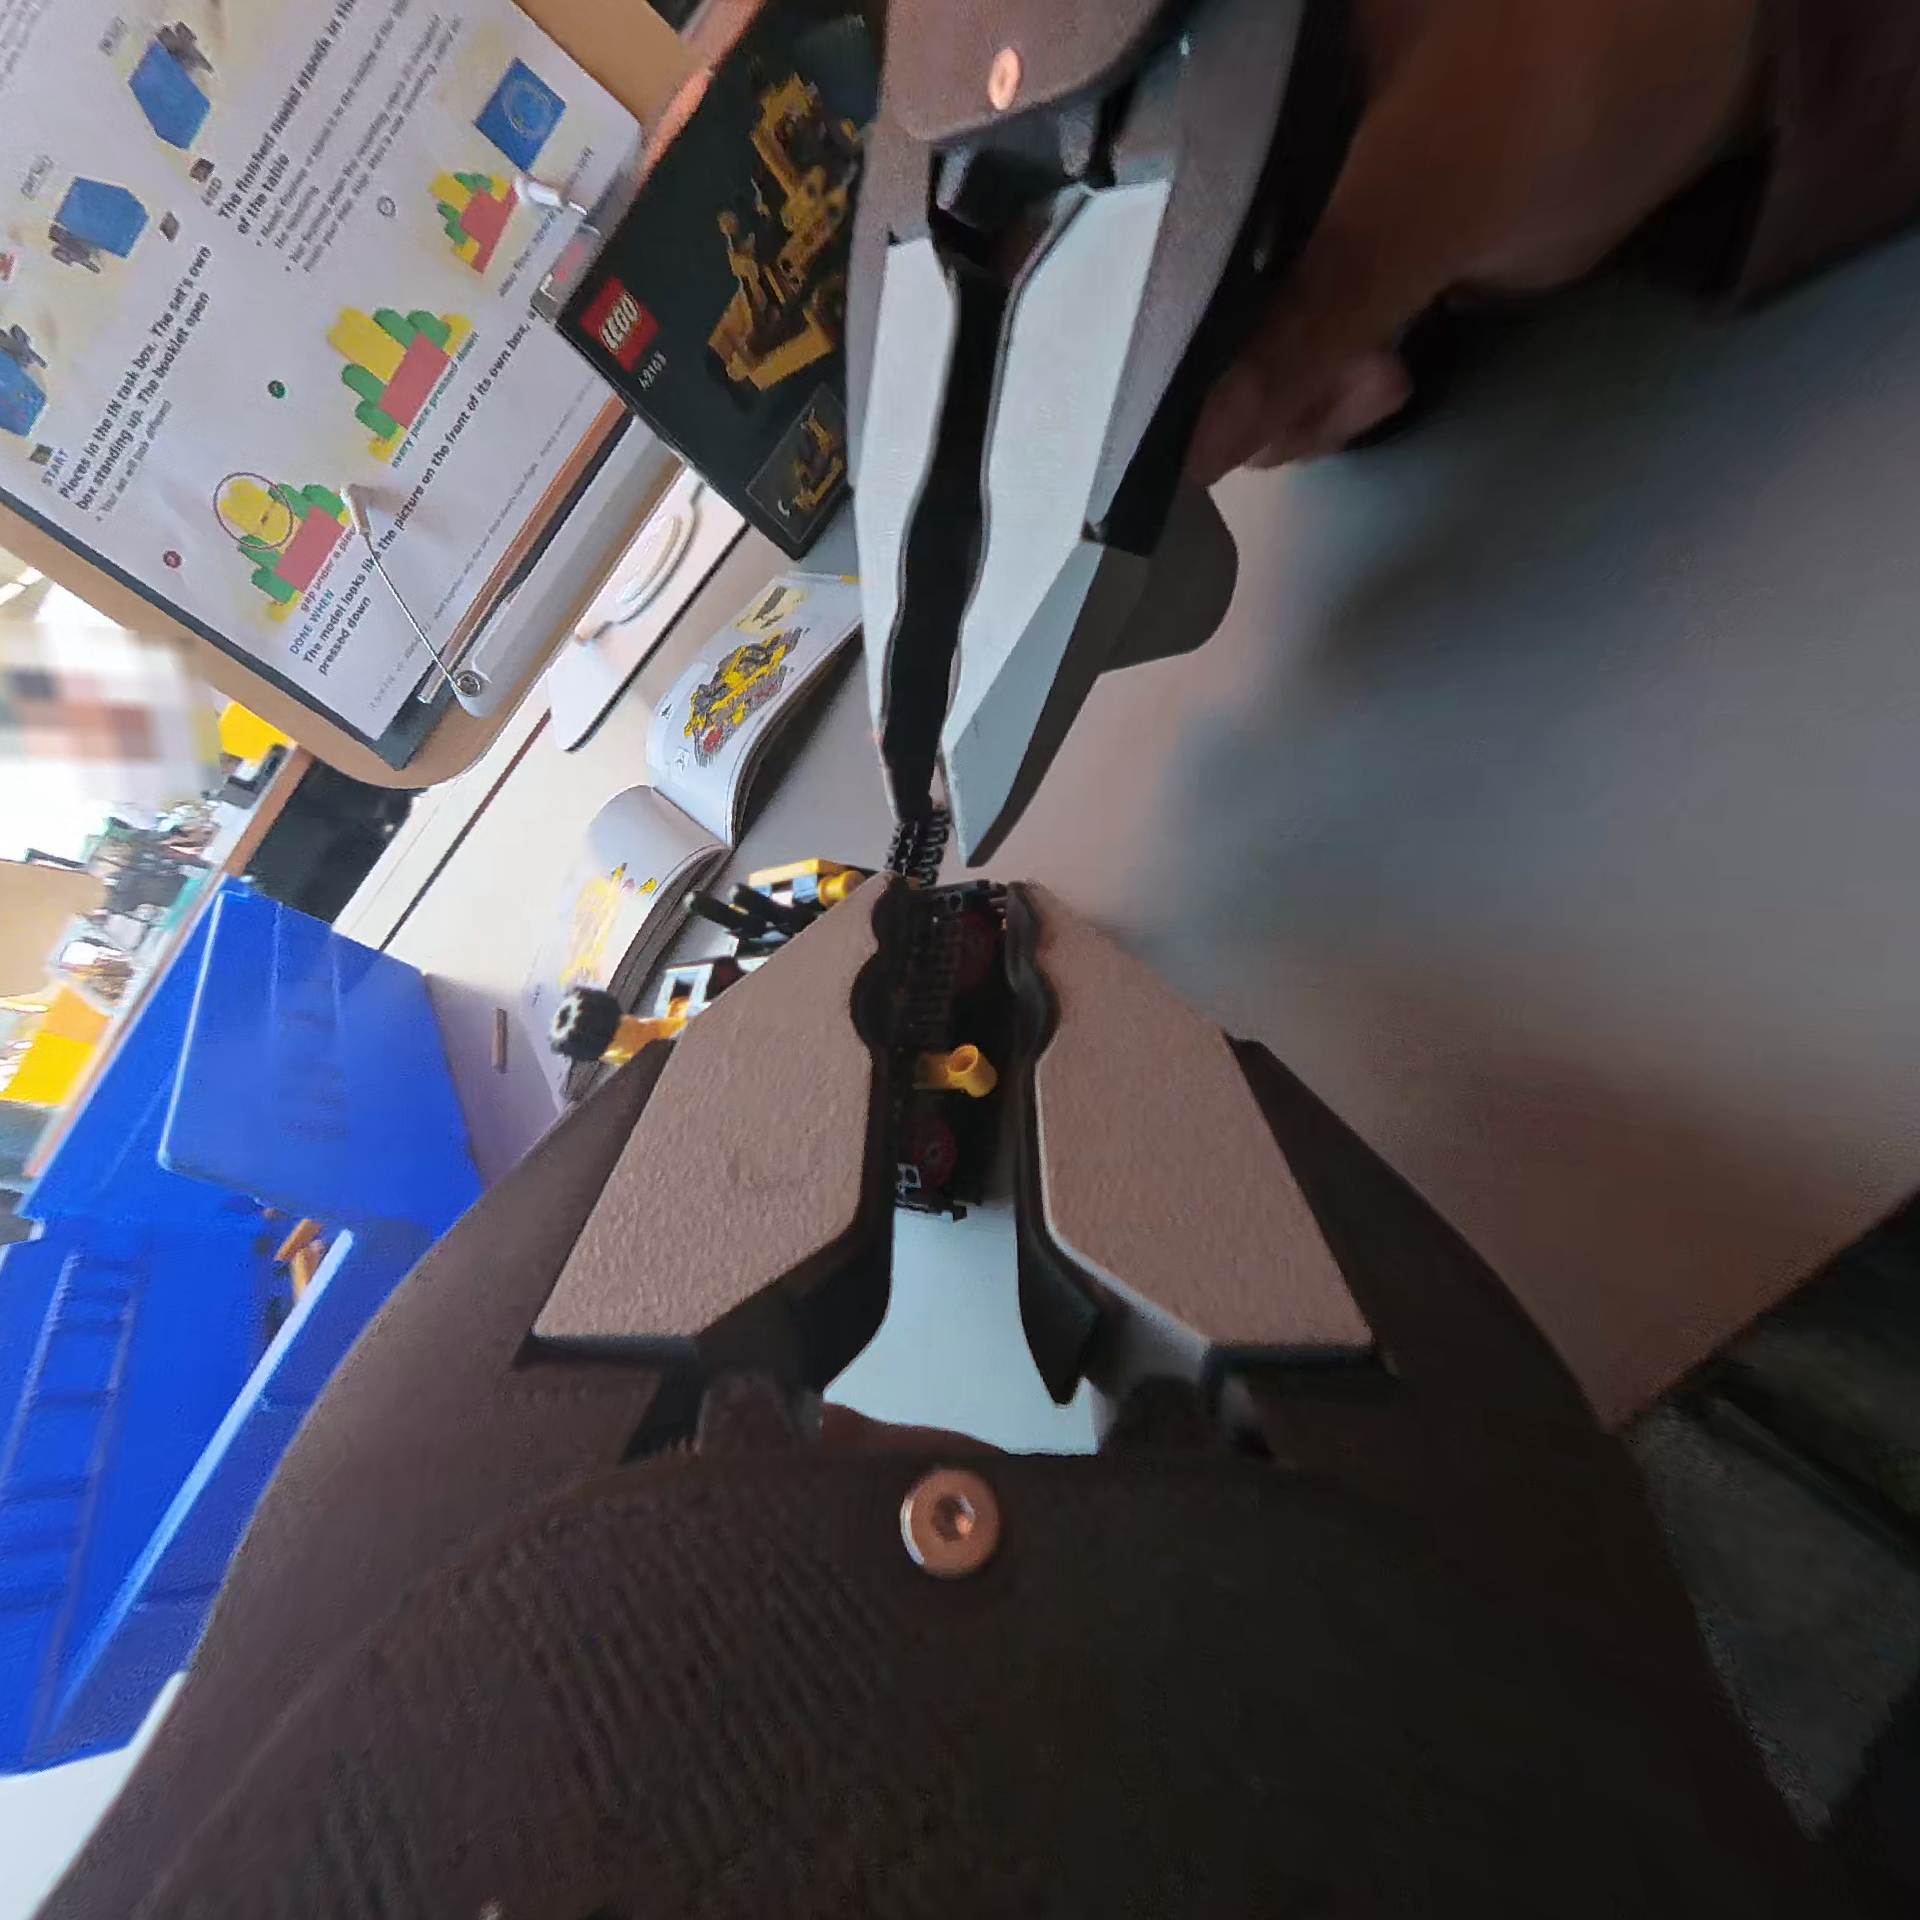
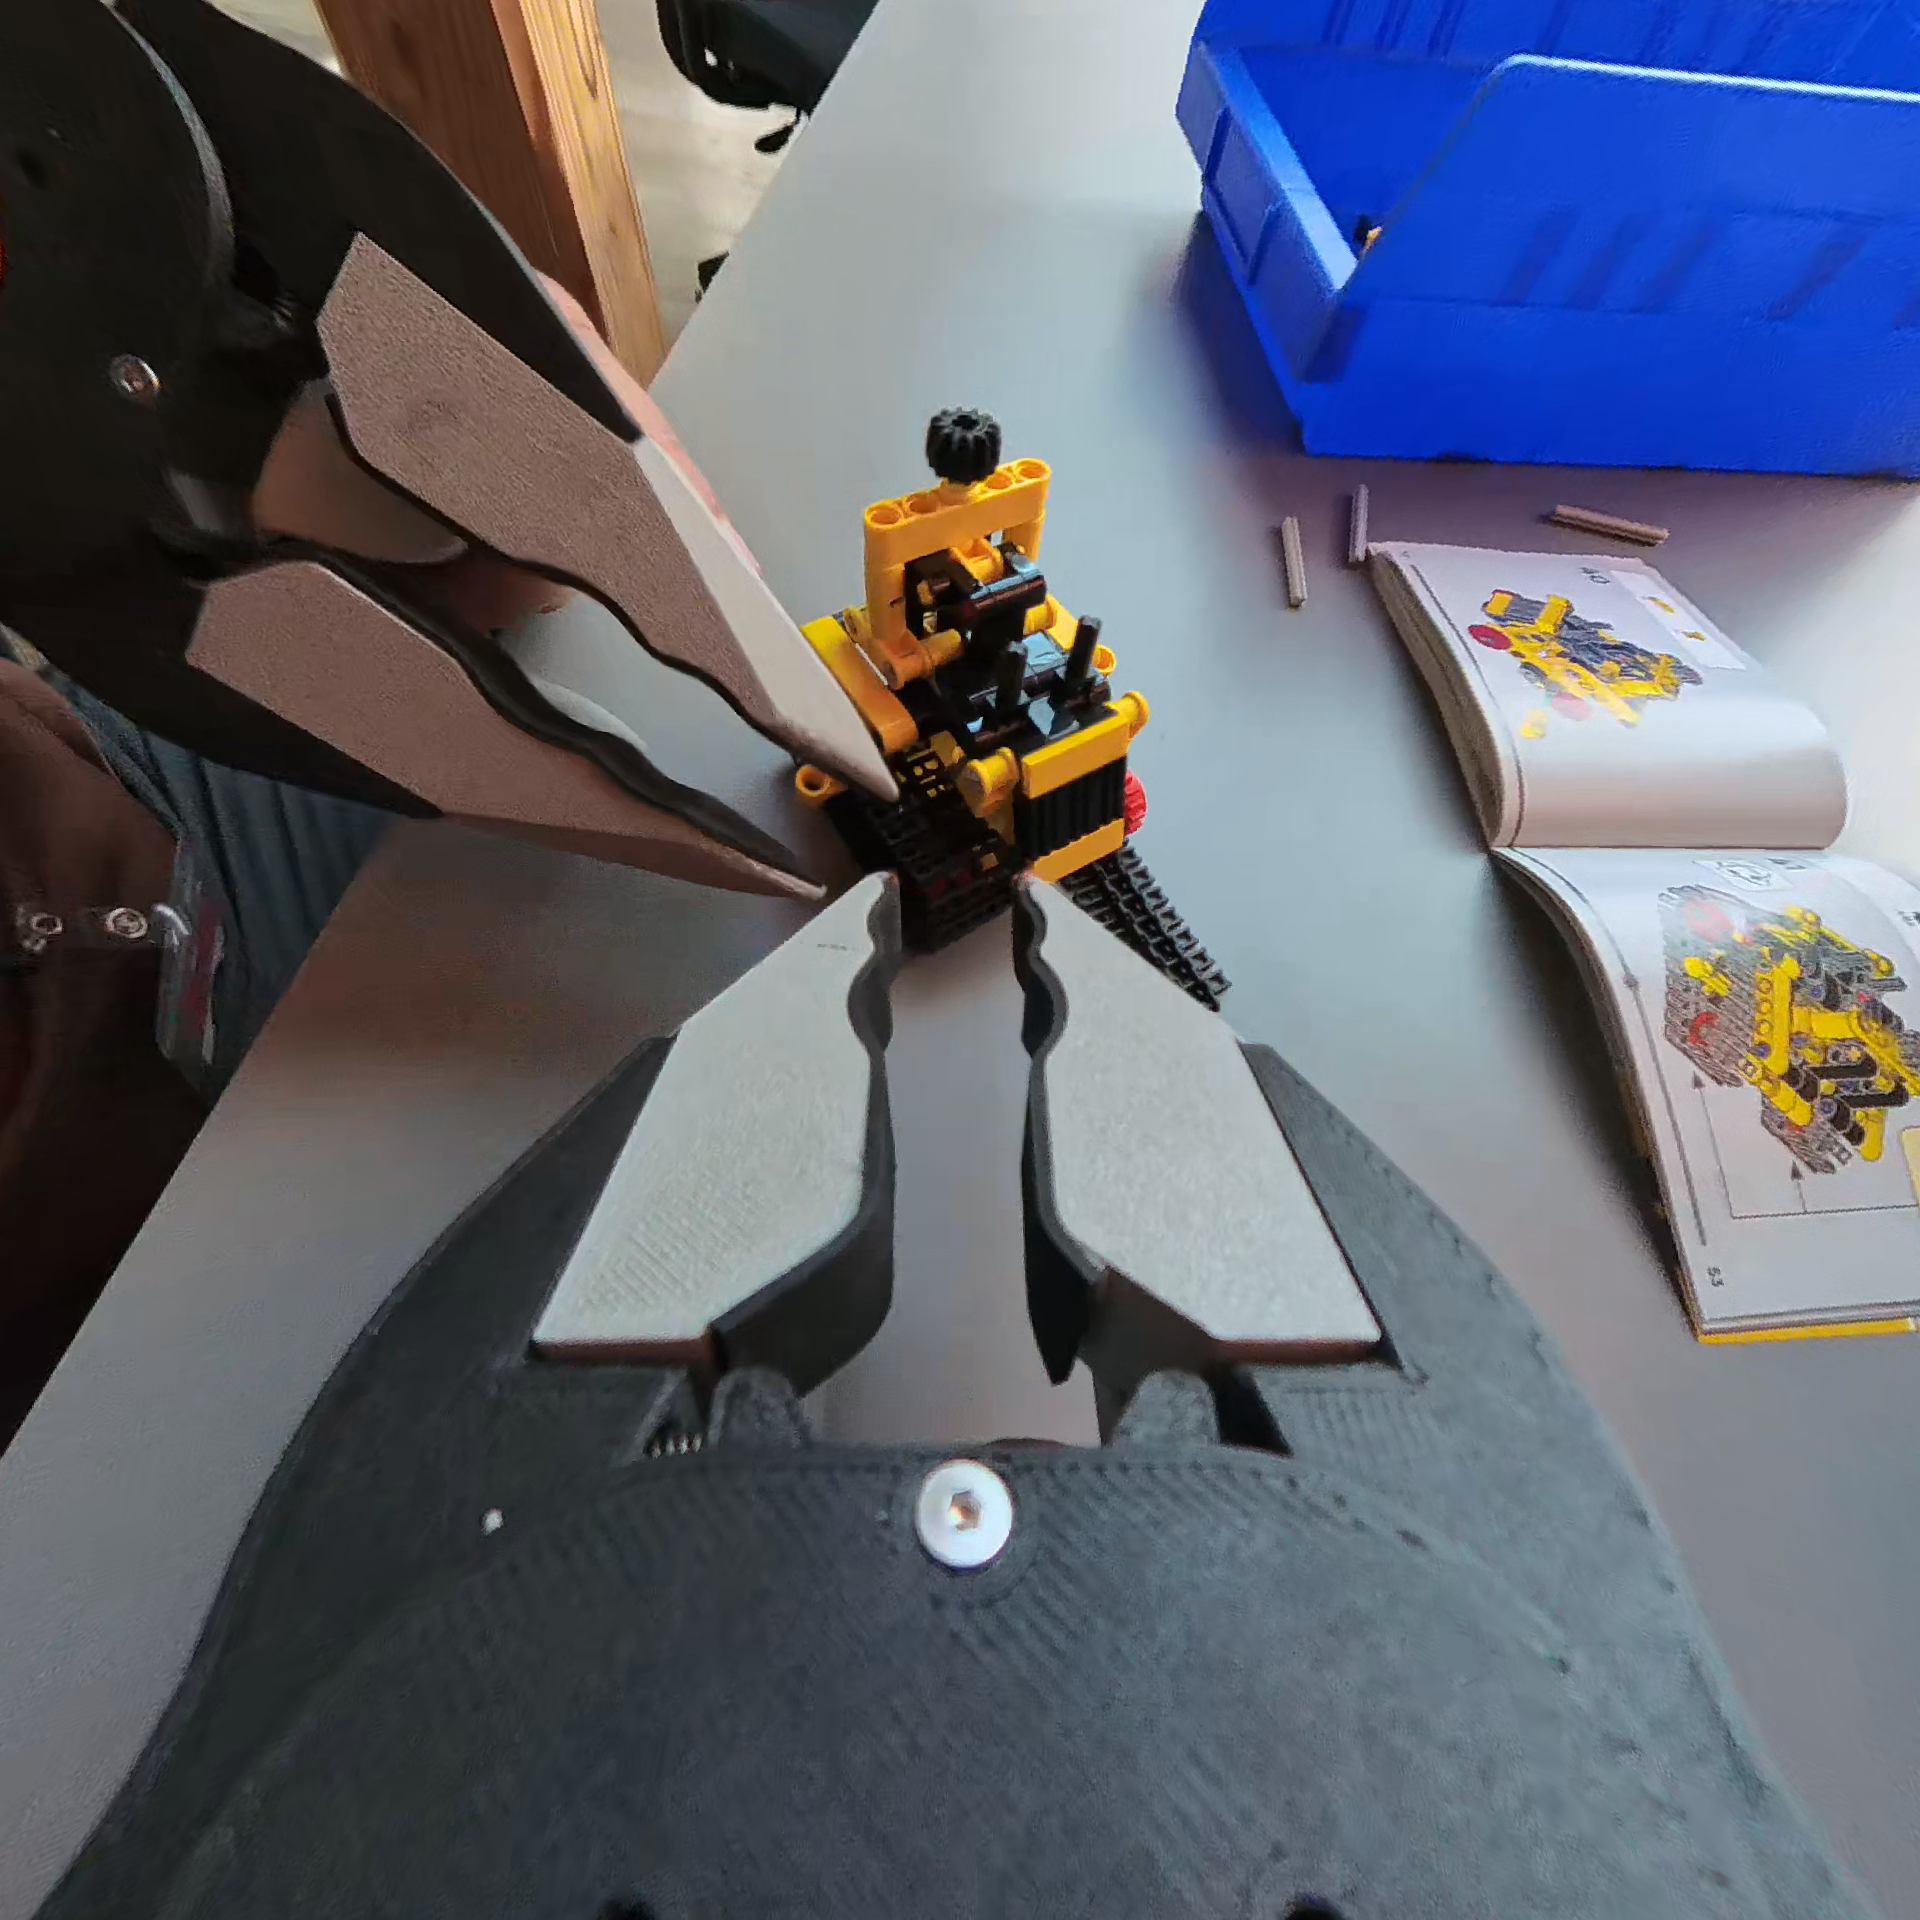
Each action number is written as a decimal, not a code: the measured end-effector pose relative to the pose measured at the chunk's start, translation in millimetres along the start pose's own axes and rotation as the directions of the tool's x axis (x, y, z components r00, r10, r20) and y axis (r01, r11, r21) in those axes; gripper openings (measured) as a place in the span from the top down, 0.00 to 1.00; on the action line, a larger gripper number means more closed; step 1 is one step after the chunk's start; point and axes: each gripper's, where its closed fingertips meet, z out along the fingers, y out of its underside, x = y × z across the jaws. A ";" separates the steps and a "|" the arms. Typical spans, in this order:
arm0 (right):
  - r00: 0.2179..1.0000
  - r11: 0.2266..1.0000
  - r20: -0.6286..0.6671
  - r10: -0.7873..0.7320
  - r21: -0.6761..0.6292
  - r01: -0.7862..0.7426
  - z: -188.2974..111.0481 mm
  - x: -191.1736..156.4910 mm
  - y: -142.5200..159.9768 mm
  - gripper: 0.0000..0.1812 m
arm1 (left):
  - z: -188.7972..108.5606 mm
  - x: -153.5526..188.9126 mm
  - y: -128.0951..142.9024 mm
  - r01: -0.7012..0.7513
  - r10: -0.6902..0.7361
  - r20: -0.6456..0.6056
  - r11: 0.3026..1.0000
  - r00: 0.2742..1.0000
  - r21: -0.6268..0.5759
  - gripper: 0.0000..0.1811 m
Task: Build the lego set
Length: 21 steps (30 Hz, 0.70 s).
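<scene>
A yellow and black lego bulldozer (image 2: 987, 686) stands on the grey table (image 2: 1299, 1143). Its black track (image 2: 1143, 925) trails loose towards the right. My right gripper (image 2: 953, 883) is closed on the track's front end at the model's base. My left gripper (image 2: 854, 840) comes in from the left, with one finger against the model's yellow side and the other low by the track. In the left wrist view my left gripper (image 1: 953, 888) clamps the bulldozer's track side (image 1: 956, 1070), showing red wheels and a yellow pin. The right gripper (image 1: 935, 831) reaches down from above onto the track.
A blue bin (image 2: 1558, 260) stands at the back right. An open instruction booklet (image 2: 1662, 935) lies right of the model, with short brown sticks (image 2: 1294, 561) beside it. The set's box (image 1: 727, 291) and a clipboard sheet (image 1: 312, 312) stand behind. The table edge runs close on the left. Less than 4 cm separates the two grippers' tips.
</scene>
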 end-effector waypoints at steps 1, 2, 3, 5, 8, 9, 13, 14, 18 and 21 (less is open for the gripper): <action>1.000 1.000 -0.004 -0.010 -0.011 0.010 1.1 -0.7 1.2 0.90 | 3.0 1.7 2.4 -0.019 0.020 0.012 1.000 1.000 -0.018 0.92; 1.000 1.000 -0.009 -0.020 -0.018 0.020 1.8 -1.1 2.0 0.90 | 5.1 3.0 4.3 -0.031 0.032 0.024 0.999 0.999 -0.032 0.92; 0.999 0.999 -0.014 -0.028 -0.026 0.028 2.7 -1.5 2.9 0.90 | 6.5 3.3 5.7 -0.049 0.051 0.036 0.998 0.998 -0.044 0.93; 0.999 0.997 -0.029 -0.040 -0.061 0.038 6.3 -0.7 6.9 0.91 | 8.7 0.9 6.7 -0.083 0.086 0.069 0.995 0.994 -0.053 0.95; 0.997 0.992 -0.045 -0.060 -0.110 0.055 12.2 0.1 11.8 0.91 | 12.8 -3.2 11.8 -0.103 0.111 0.094 0.991 0.989 -0.090 0.95; 0.997 0.991 -0.048 -0.068 -0.115 0.062 13.5 -0.2 11.8 0.92 | 13.7 -3.5 13.2 -0.106 0.116 0.095 0.990 0.989 -0.097 0.95; 0.994 0.987 -0.056 -0.091 -0.135 0.083 16.3 -0.9 13.7 0.93 | 14.8 -2.4 14.9 -0.125 0.136 0.095 0.986 0.986 -0.108 0.97; 0.994 0.987 -0.059 -0.096 -0.137 0.087 16.4 -0.8 13.8 0.93 | 15.4 -1.9 15.4 -0.131 0.141 0.092 0.985 0.986 -0.112 0.98; 0.991 0.986 -0.081 -0.107 -0.136 0.095 16.1 1.0 13.4 0.98 | 17.2 -1.0 17.4 -0.149 0.160 0.088 0.981 0.983 -0.125 1.00; 0.990 0.986 -0.088 -0.113 -0.136 0.101 16.2 1.1 13.1 0.99 | 16.2 -2.0 19.1 -0.147 0.158 0.084 0.981 0.984 -0.129 1.00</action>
